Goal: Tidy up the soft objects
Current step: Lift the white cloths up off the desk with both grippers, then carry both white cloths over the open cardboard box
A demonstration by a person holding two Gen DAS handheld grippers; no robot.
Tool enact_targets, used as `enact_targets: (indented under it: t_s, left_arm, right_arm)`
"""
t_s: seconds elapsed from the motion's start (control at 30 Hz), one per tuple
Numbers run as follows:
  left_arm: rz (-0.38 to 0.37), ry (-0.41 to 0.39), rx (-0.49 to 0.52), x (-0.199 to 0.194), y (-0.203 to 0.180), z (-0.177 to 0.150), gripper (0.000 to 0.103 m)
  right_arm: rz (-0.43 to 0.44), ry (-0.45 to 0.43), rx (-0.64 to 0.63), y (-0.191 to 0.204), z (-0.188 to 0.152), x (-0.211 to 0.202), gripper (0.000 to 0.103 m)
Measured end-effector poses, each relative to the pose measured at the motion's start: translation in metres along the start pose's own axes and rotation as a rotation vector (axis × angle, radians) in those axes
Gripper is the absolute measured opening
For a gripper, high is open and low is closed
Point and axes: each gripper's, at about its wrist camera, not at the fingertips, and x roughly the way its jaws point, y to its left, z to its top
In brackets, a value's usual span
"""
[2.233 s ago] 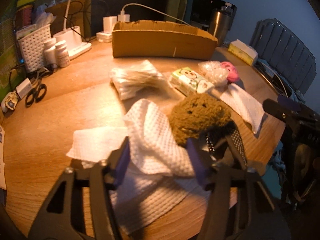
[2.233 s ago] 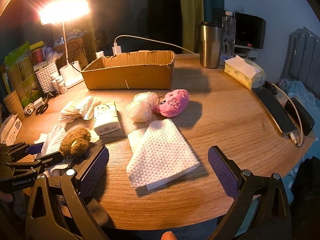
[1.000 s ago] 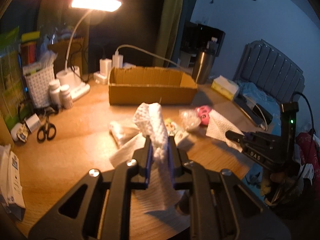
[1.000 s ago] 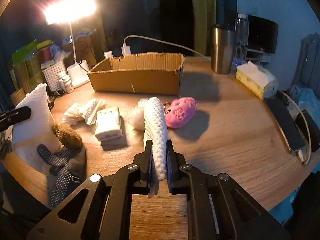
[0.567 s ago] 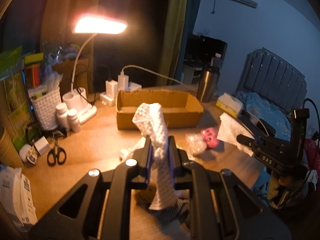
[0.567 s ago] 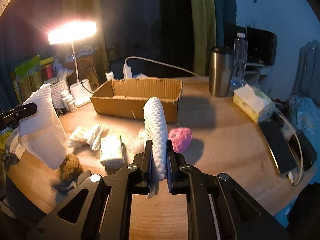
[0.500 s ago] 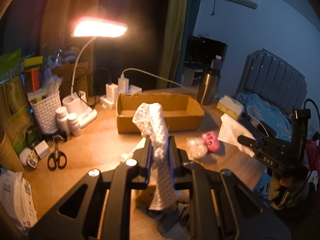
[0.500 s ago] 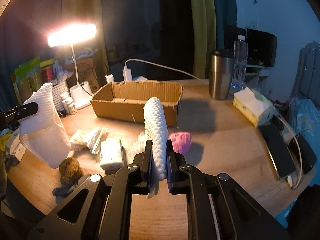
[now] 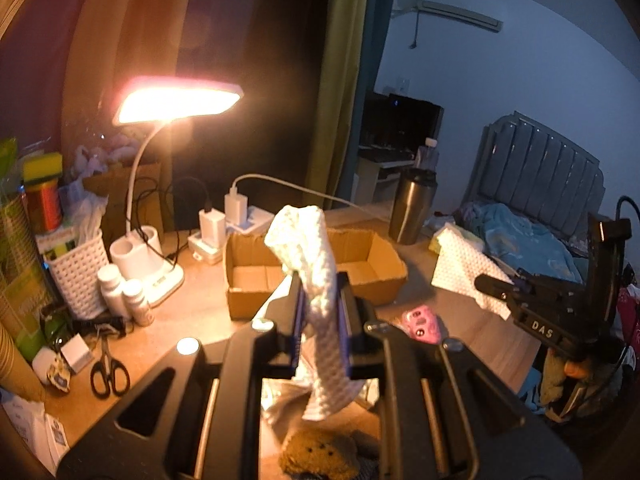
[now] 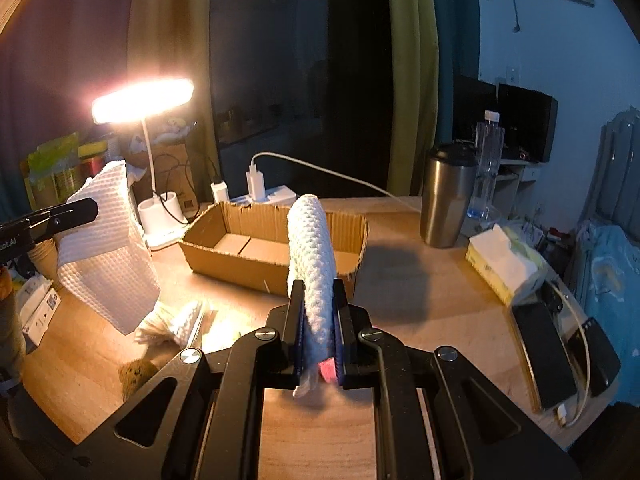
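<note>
1. The step in hand looks like the carry: each gripper holds a white waffle-weave cloth up off the wooden table [image 10: 420, 320], and neither cloth is in the cardboard box [image 10: 224, 232] yet.
2. The left gripper [image 9: 320, 312] has its jaws pinched on the left cloth [image 9: 316, 264], which stands up past the fingertips and hangs below them.
3. The right gripper [image 10: 318, 324] is likewise clamped on the right cloth [image 10: 310, 248], bunched into a roll (seen from the left wrist, it hangs as a flat sheet).
4. The box sits ahead of both grippers, apparently empty, though its near corners are hidden.
5. Next, I judge, each cloth must be brought over the rim, lowered inside, then released.
6. The pink plush [image 9: 420, 320], brown plush [image 9: 320, 456] and other soft things lie on the table.
</note>
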Motion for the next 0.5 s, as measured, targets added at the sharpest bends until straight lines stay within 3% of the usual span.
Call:
enact_targets:
  t_s: [0.5]
  left_arm:
    - [-0.020, -0.071, 0.002, 0.017, 0.009, 0.031, 0.015]
  right_arm:
    - [-0.011, -0.052, -0.029, 0.003, 0.040, 0.019, 0.013]
